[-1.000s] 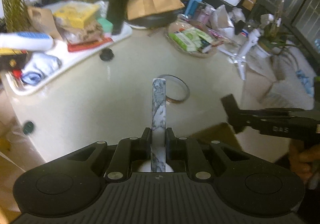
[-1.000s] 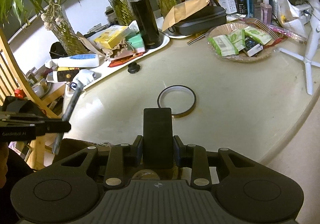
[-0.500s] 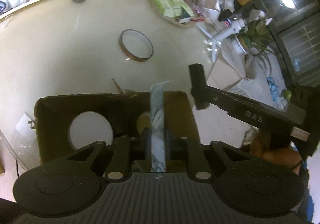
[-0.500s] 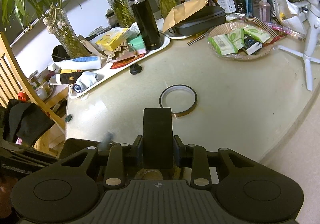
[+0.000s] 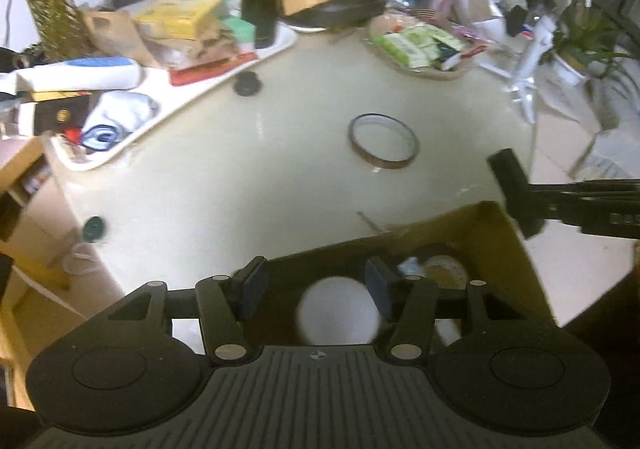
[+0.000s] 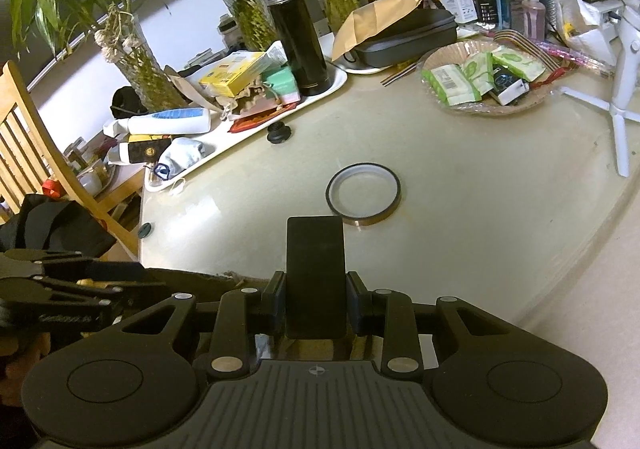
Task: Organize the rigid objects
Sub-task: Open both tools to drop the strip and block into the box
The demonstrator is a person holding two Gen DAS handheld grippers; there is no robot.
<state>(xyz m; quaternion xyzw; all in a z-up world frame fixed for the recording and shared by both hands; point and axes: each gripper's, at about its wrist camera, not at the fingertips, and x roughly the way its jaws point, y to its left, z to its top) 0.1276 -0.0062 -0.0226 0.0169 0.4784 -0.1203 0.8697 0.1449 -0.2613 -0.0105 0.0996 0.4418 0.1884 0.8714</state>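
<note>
The left gripper (image 5: 316, 289) is hovering over an open cardboard box (image 5: 492, 233) at the near edge of the desk (image 5: 260, 177), its jaws standing wide apart with nothing between them. Directly below the gap, inside the box, a white round object (image 5: 338, 315) is lying, and to its right a tape roll with a pale core (image 5: 444, 269) is sitting next to a small bluish-white item that is too blurred to name.

The right gripper (image 6: 316, 307) is holding a flat black rectangular block (image 6: 316, 275) upright, with its jaws clamped on the block's two sides. From the left wrist view, that gripper is reaching in from the right, with its tip poised over the box's far right corner.

Out on the bare middle of the desk, a thin brown tape ring (image 6: 363, 193) is lying flat, well apart from the box. Beyond it a small black knob (image 6: 279, 133) is resting just beside a white tray (image 6: 248, 141) that is carrying a black thermos (image 6: 298, 43), a yellow box (image 6: 234, 73) and a white and blue tube (image 6: 168, 121). To the right, a shallow woven basket (image 6: 480, 105) is holding green and white packets. A white tripod (image 6: 618, 89) is standing at the desk's far right edge, and a wooden chair (image 6: 32, 145) is sitting off to the left.
</note>
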